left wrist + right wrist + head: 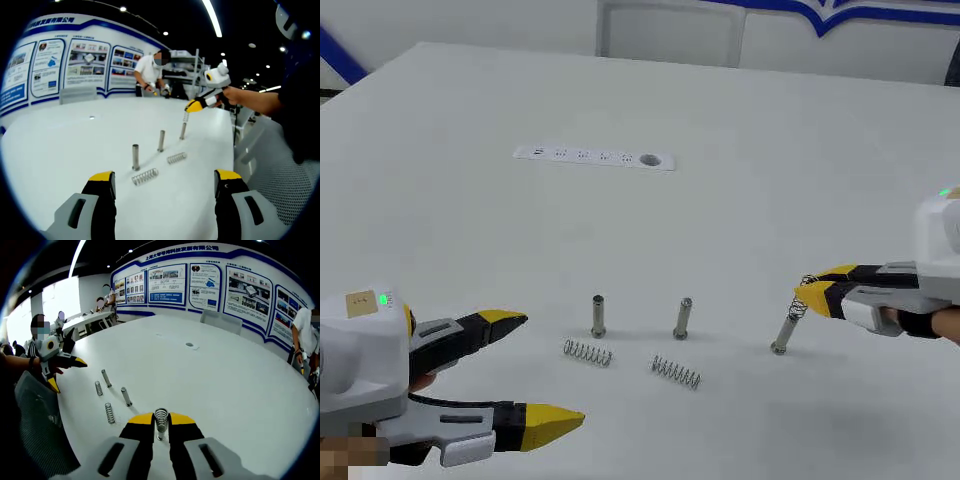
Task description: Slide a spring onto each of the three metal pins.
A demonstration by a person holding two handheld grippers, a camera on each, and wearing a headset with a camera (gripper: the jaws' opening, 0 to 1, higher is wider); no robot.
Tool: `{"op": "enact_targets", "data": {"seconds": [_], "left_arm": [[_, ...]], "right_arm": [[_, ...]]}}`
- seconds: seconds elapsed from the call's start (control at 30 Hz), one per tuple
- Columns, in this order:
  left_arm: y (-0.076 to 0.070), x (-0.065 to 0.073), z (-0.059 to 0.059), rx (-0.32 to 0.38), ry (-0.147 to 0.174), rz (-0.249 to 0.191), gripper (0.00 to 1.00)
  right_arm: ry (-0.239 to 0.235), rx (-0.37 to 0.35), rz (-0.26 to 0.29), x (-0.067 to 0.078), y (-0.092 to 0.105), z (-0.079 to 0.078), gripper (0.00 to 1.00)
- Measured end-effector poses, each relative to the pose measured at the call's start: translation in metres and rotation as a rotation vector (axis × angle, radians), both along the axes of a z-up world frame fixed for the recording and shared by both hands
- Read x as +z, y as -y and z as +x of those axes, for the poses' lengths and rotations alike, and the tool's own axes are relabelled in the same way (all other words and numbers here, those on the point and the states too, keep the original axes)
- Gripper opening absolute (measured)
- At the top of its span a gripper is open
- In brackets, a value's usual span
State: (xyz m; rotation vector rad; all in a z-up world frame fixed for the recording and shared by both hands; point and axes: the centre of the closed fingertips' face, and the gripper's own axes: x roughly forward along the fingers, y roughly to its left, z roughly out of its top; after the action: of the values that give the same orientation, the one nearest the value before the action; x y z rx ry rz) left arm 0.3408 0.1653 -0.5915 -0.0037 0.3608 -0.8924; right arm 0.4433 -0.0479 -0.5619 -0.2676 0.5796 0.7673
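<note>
One spring (pixel 160 421), pinched in the right gripper (pixel 807 292), seems to sit over the leaning pin (pixel 785 333), while the left gripper (pixel 548 370) gapes well left of it; best to keep spring and pin aligned, pushing gently.

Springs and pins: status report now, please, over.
Left hand-held gripper open, empty. Right hand-held gripper shut on small metal coil spring at top of tilted metal pin. Two loose springs lie beside two bare upright pins. Nothing in the way.

Bright, even light from ceiling strips (pixel 212 17); faint shadows, fisheye-bent edges.
</note>
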Motion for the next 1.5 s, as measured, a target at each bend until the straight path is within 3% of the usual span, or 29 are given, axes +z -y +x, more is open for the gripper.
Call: {"op": "enact_targets", "data": {"seconds": [0.53, 0.87, 1.5], "left_arm": [[0.000, -0.001, -0.001, 0.000, -0.004, -0.001, 0.82], [0.000, -0.002, 0.000, 0.001, -0.005, -0.002, 0.82], [0.000, -0.003, -0.001, 0.001, -0.009, 0.001, 0.82]], "right_arm": [[-0.012, -0.022, 0.031, -0.008, 0.002, -0.001, 0.12], [-0.033, -0.037, 0.059, -0.028, 0.004, 0.000, 0.12], [-0.047, -0.005, 0.033, -0.055, 0.003, 0.005, 0.12]]}}
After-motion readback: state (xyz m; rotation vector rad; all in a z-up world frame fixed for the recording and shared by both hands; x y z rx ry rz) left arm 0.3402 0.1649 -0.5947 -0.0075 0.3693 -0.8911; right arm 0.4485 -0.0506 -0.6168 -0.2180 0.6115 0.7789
